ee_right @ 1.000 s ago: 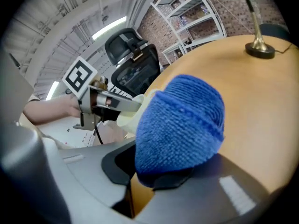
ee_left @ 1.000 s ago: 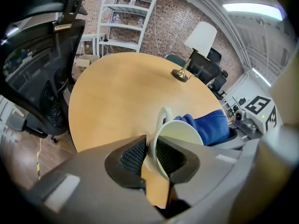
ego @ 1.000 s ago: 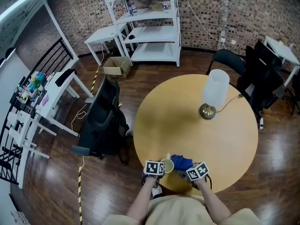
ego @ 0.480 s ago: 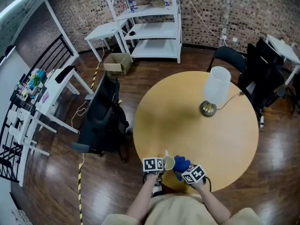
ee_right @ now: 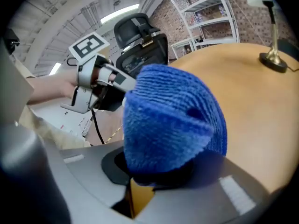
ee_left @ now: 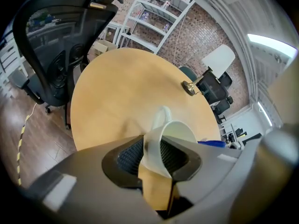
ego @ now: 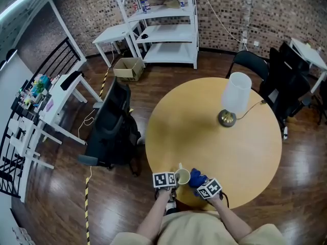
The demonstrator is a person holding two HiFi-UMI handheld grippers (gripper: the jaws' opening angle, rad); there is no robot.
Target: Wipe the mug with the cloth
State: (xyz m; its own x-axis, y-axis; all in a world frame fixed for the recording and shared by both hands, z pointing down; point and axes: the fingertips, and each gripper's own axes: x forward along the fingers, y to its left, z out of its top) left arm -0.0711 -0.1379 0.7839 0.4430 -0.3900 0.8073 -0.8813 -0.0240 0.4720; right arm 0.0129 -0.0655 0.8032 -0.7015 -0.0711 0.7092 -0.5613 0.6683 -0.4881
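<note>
A white mug [ego: 182, 176] tilts at the near edge of the round wooden table [ego: 214, 142]. My left gripper [ego: 174, 179] has the mug's wall [ee_left: 170, 136] between its pads; the jaws [ee_left: 154, 155] are opening and still touch it. The handle points away from me. The blue cloth [ego: 198, 178] sits bunched in my right gripper [ego: 200, 181], right beside the mug. In the right gripper view the cloth [ee_right: 173, 115] fills the shut jaws [ee_right: 154, 171] and hides the mug. The left gripper [ee_right: 93, 85] shows behind the cloth.
A lamp [ego: 234, 98] with a white shade stands at the table's far right, its cord trailing off the edge. A black office chair [ego: 115, 131] is left of the table. White shelving [ego: 163, 24] lines the brick wall.
The right gripper with the cloth has edged left, closer to the mug. The left gripper and mug have shifted slightly left.
</note>
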